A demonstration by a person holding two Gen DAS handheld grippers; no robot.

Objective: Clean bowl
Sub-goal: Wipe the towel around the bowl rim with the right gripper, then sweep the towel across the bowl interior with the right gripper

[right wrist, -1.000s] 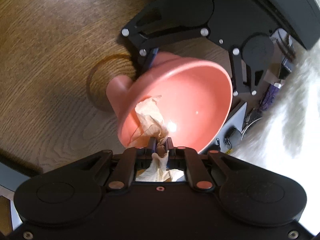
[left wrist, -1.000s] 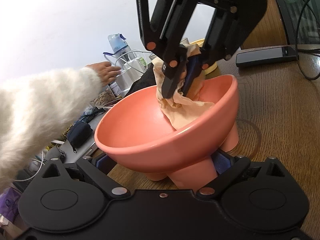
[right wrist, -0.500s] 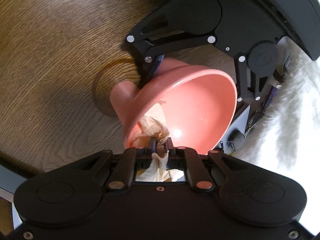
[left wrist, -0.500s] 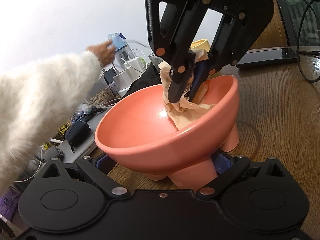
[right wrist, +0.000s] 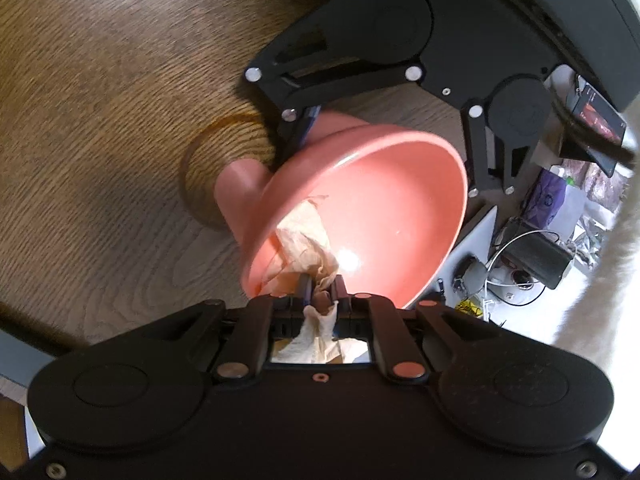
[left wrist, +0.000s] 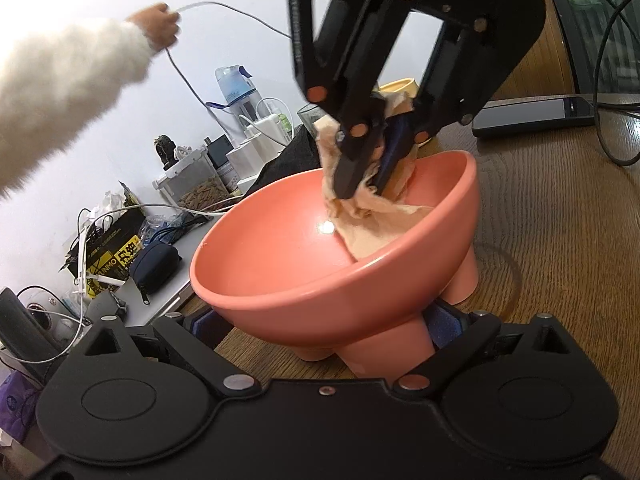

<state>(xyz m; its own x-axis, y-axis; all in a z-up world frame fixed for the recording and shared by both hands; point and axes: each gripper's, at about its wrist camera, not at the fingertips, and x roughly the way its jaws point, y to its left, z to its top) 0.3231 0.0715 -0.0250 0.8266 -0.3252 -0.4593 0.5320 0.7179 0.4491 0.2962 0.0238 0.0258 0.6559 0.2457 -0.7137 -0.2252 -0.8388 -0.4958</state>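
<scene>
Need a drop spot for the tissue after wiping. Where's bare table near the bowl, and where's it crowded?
Bare wooden table lies on the legs' side of the bowl, around the ring stain. Also bare between the bowl and the phone, up to the cable. The open side is crowded: pouch, chargers, wires.

My left gripper sits low and level, its jaws closed around the foot of the bowl; my right gripper comes down from above at a steep tilt, fingers pinched tight on the crumpled tissue and reaching inside the rim; my sleeved arm stretches off to the left side, hand raised and gripping a cable.
</scene>
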